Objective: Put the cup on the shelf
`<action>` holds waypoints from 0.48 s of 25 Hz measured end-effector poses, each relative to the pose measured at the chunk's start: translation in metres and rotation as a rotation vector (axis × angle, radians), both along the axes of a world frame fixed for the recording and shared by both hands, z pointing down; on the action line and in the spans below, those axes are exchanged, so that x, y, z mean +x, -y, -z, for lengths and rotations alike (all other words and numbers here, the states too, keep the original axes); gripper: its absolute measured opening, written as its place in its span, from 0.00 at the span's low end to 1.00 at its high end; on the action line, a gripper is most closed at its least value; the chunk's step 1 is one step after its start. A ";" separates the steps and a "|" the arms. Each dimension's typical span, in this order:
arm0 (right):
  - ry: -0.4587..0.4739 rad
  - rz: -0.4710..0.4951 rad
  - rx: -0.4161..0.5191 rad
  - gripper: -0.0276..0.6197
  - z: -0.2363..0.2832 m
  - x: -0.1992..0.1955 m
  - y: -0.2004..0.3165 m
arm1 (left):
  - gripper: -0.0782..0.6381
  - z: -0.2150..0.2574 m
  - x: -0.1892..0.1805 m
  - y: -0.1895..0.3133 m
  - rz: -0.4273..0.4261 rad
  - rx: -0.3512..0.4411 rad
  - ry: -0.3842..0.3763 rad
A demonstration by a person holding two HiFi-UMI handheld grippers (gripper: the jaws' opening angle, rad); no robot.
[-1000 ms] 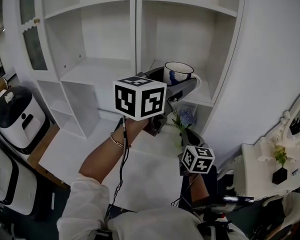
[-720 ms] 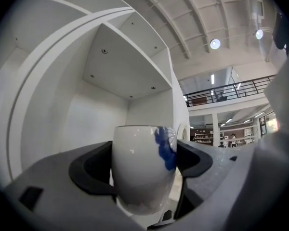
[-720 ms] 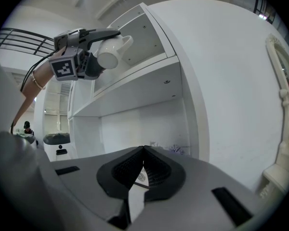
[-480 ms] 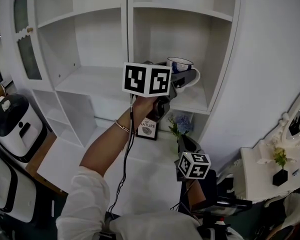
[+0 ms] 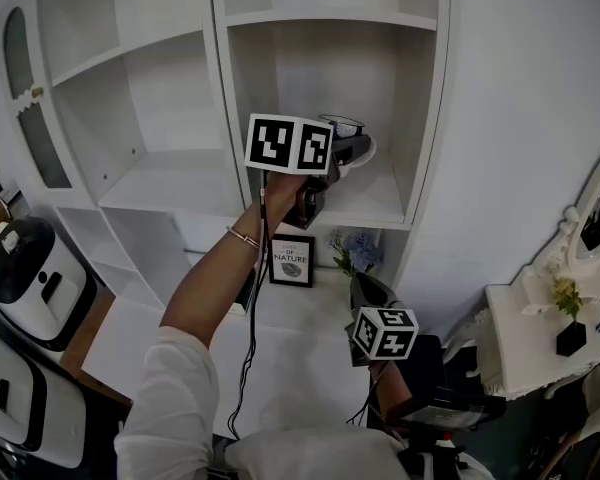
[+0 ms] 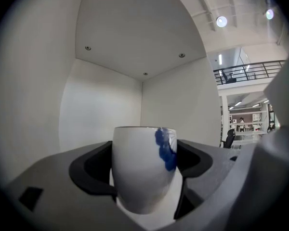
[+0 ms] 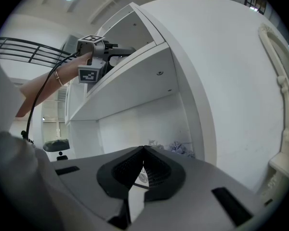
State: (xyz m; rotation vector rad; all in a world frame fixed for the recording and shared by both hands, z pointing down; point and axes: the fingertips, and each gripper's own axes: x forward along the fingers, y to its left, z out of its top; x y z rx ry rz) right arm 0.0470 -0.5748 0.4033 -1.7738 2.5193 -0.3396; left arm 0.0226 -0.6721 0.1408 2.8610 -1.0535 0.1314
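A white cup (image 6: pixel 143 167) with a blue pattern sits upright between the jaws of my left gripper (image 6: pixel 143 177), which is shut on it. In the head view my left gripper (image 5: pixel 348 153) reaches into the right-hand shelf bay, holding the cup (image 5: pixel 356 150) just above the shelf board (image 5: pixel 375 206); most of the cup is hidden behind the marker cube. My right gripper (image 5: pixel 368 293) hangs low below that shelf, and in its own view its jaws (image 7: pixel 143 170) are shut with nothing between them.
A small framed picture (image 5: pixel 292 260) and a bunch of blue flowers (image 5: pixel 358 251) stand on the white counter (image 5: pixel 310 353) under the shelf. White appliances (image 5: pixel 30 268) sit at the left. A white side stand with a small plant (image 5: pixel 565 313) is at the right.
My left gripper has carried the cup up and forward, from in front of the shelf into the right-hand bay. The right gripper has stayed low.
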 end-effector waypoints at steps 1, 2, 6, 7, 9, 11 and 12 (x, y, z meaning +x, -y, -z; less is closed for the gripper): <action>-0.001 0.002 -0.002 0.08 -0.001 -0.001 0.000 | 0.66 -0.001 0.001 0.004 0.000 -0.001 0.010; -0.003 0.003 -0.003 0.08 -0.002 -0.001 0.001 | 0.66 -0.002 0.003 0.007 -0.001 -0.002 0.019; -0.016 0.010 -0.008 0.08 -0.003 0.000 0.005 | 0.66 -0.003 0.012 0.020 -0.010 0.009 0.060; -0.019 0.011 -0.009 0.08 -0.003 0.000 0.005 | 0.66 -0.004 0.014 0.023 -0.011 0.010 0.067; -0.023 0.014 -0.011 0.08 -0.004 -0.001 0.006 | 0.66 -0.006 0.018 0.029 -0.014 -0.001 0.078; -0.025 0.017 -0.013 0.08 -0.005 -0.001 0.007 | 0.66 -0.010 0.021 0.035 -0.011 -0.017 0.091; -0.026 0.018 -0.014 0.08 -0.005 -0.002 0.007 | 0.66 -0.012 0.022 0.038 -0.008 -0.024 0.101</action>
